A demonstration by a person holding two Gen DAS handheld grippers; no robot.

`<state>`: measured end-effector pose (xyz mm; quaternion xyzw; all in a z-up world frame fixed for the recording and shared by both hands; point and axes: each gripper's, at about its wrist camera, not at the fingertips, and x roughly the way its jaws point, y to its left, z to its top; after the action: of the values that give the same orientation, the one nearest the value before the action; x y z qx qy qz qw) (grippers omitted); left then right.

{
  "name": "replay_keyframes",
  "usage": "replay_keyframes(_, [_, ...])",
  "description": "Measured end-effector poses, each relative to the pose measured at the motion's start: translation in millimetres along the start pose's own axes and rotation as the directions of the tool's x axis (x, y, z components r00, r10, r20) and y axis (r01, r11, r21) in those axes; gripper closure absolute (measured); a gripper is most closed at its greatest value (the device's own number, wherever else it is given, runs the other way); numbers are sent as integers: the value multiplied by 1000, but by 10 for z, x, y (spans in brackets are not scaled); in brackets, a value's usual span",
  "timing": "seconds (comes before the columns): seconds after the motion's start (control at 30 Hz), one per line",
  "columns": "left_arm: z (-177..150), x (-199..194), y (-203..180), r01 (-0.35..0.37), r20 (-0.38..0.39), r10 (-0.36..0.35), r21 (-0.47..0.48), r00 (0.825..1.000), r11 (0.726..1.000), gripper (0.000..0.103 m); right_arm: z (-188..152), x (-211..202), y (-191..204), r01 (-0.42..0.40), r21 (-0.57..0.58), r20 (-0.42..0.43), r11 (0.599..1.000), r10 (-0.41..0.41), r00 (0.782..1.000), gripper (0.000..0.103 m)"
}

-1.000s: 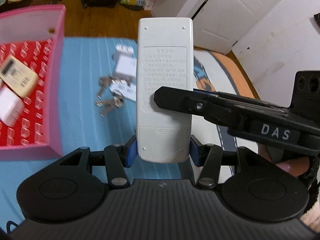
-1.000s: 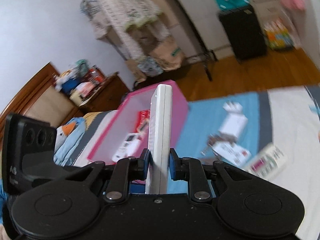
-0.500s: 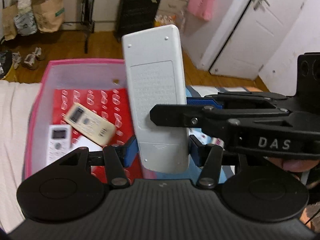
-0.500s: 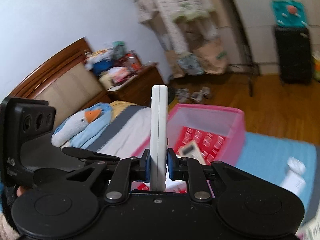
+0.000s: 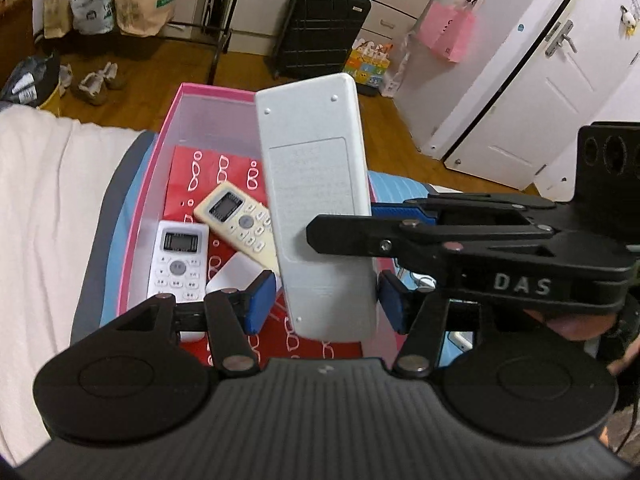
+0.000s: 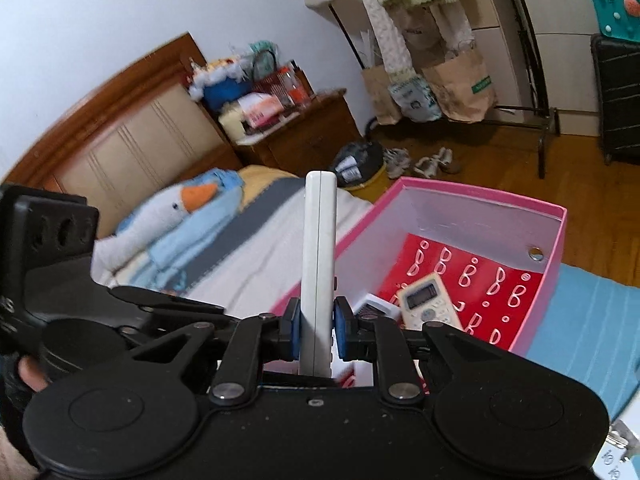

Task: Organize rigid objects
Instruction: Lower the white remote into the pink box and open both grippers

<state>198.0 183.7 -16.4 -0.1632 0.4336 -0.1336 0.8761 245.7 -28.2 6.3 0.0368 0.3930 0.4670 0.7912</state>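
Right fingers (image 6: pixel 316 328) clamp the white remote (image 6: pixel 318 256) edgewise; left fingers (image 5: pixel 324 300) flank it, apart.

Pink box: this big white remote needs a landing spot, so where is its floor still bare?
Inside the pink box, the far strip of red patterned liner below the back wall is free. The near left is crowded: a white remote beside a tilted cream remote, which overlies a white block. The held large white remote hides the right side.

Bed with a pink box on it

The bed (image 5: pixel 48 200) carries the pink box (image 5: pixel 168 128) near its foot edge; a goose plush (image 6: pixel 176 216) lies toward the headboard.
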Motion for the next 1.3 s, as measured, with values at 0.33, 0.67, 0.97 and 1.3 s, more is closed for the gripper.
replay_keyframes(0.33, [-102,-100,292,1,26,1,-71,1000,998,50,-37,225,166,173,-164,-61,971,-185,981,82])
replay_keyframes(0.67, [-124,-87,575,3,73,8,-152,997,988,51,-438,761,614,314,-507,-167,803,-448,878,82])
replay_keyframes(0.97, [-133,6,617,-58,78,71,-156,994,986,59,-459,1003,725,400,-615,-94,679,-567,818,82])
replay_keyframes(1.3, [-132,-13,567,-80,75,91,-137,993,987,59,-255,746,593,188,-340,-251,922,-281,926,72])
